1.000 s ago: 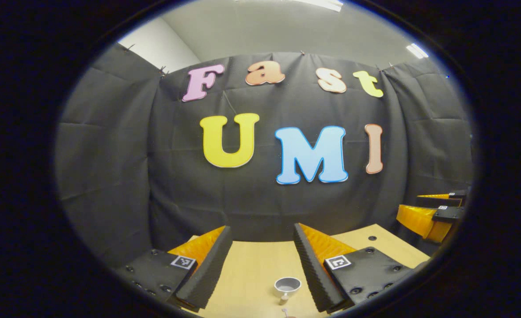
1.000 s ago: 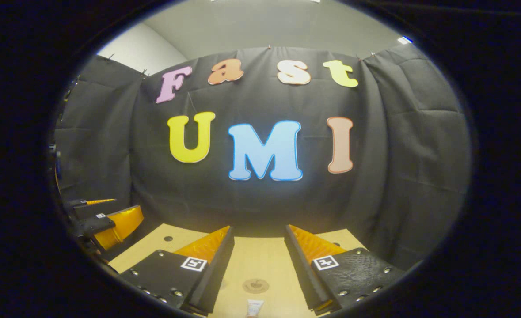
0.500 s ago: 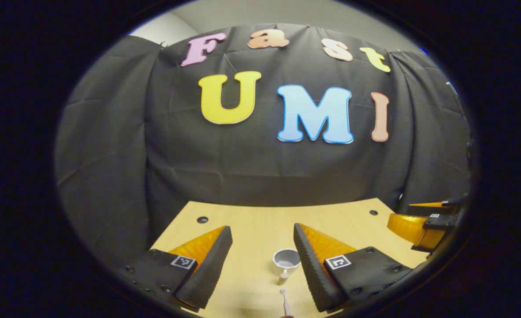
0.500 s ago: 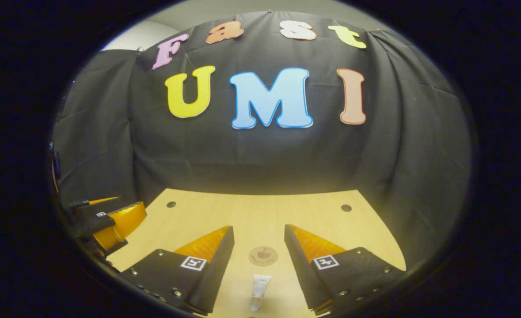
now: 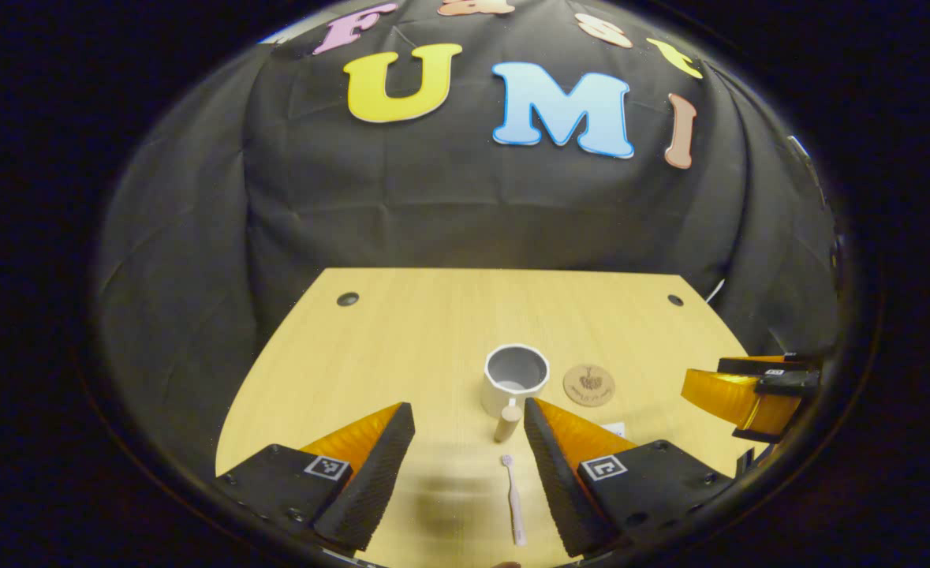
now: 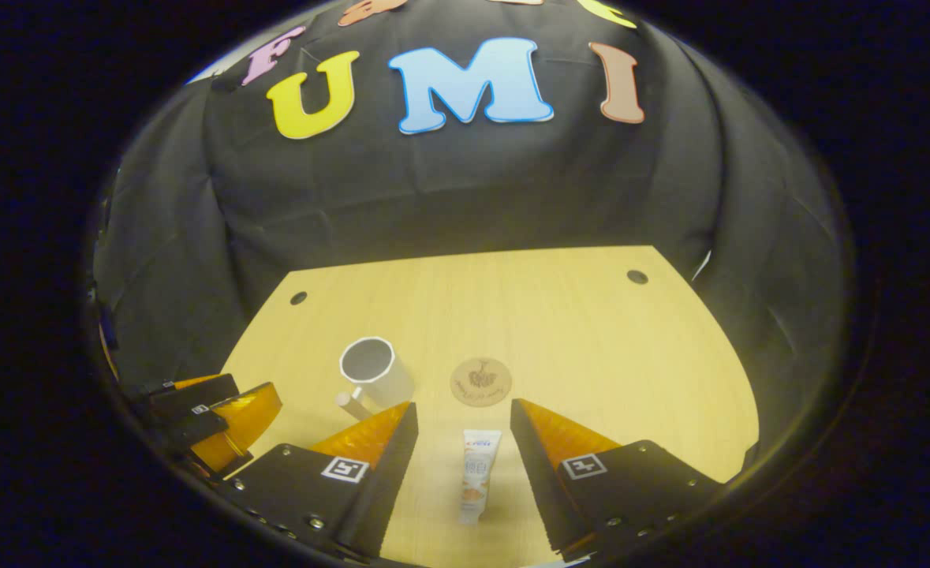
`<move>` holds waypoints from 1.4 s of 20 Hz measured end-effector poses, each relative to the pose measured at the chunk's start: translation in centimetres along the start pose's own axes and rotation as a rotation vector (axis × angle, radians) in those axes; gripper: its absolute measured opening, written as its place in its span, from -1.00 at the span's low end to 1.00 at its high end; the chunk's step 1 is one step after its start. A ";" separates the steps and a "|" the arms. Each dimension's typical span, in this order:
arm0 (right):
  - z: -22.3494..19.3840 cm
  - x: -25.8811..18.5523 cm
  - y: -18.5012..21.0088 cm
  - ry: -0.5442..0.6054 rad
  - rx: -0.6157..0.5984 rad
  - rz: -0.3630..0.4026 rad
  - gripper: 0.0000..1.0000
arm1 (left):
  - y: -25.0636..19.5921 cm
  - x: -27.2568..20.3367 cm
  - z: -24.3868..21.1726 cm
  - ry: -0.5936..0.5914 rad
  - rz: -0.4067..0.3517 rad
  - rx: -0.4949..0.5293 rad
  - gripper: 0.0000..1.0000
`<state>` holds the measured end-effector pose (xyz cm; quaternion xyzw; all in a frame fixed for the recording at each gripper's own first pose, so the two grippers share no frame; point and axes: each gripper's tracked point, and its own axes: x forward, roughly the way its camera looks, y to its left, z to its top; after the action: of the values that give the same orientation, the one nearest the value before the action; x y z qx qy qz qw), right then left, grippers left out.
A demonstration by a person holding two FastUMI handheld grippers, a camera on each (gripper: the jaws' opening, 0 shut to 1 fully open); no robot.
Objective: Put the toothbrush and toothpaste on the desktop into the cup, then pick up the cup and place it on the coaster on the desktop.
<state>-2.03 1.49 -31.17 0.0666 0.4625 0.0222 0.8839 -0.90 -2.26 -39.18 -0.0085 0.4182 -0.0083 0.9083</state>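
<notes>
A white cup with a short wooden handle stands upright on the wooden desktop, and a round brown coaster lies just right of it. A thin pink toothbrush lies flat in front of the cup, between the fingers of my open left gripper, which hovers above it. In the right gripper view the cup stands left of the coaster. A white toothpaste tube lies below the coaster, between the fingers of my open right gripper.
The right gripper shows at the right edge of the left gripper view, and the left gripper at the left edge of the right gripper view. The desktop has two small dark holes near its far corners. Black cloth surrounds it.
Both cameras have tilted downward, bringing far more of the desktop into view. The cup, coaster, toothbrush and toothpaste now show fully. Both grippers stay open.
</notes>
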 end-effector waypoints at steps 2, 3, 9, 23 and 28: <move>-2.1 0.7 -0.4 0.059 0.023 -0.009 0.48 | -0.2 1.3 -2.5 0.068 -0.006 -0.011 0.82; -3.2 1.2 -0.4 0.088 0.030 -0.015 0.48 | -0.8 1.6 -3.7 0.102 -0.026 -0.028 0.82; -7.4 2.7 -1.2 0.250 0.046 -0.031 0.48 | -1.5 4.0 -9.7 0.276 -0.033 -0.074 0.82; -13.0 6.0 -1.8 0.505 0.053 -0.042 0.47 | -3.6 6.7 -20.0 0.625 -0.030 -0.172 0.85; -14.9 6.7 -2.3 0.608 0.052 -0.058 0.47 | -3.0 7.1 -20.6 0.660 0.022 -0.144 0.80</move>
<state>-10.46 1.32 -45.37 0.0660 0.7079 0.0041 0.7033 -11.97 -5.60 -57.94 -0.0648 0.6893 0.0287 0.7210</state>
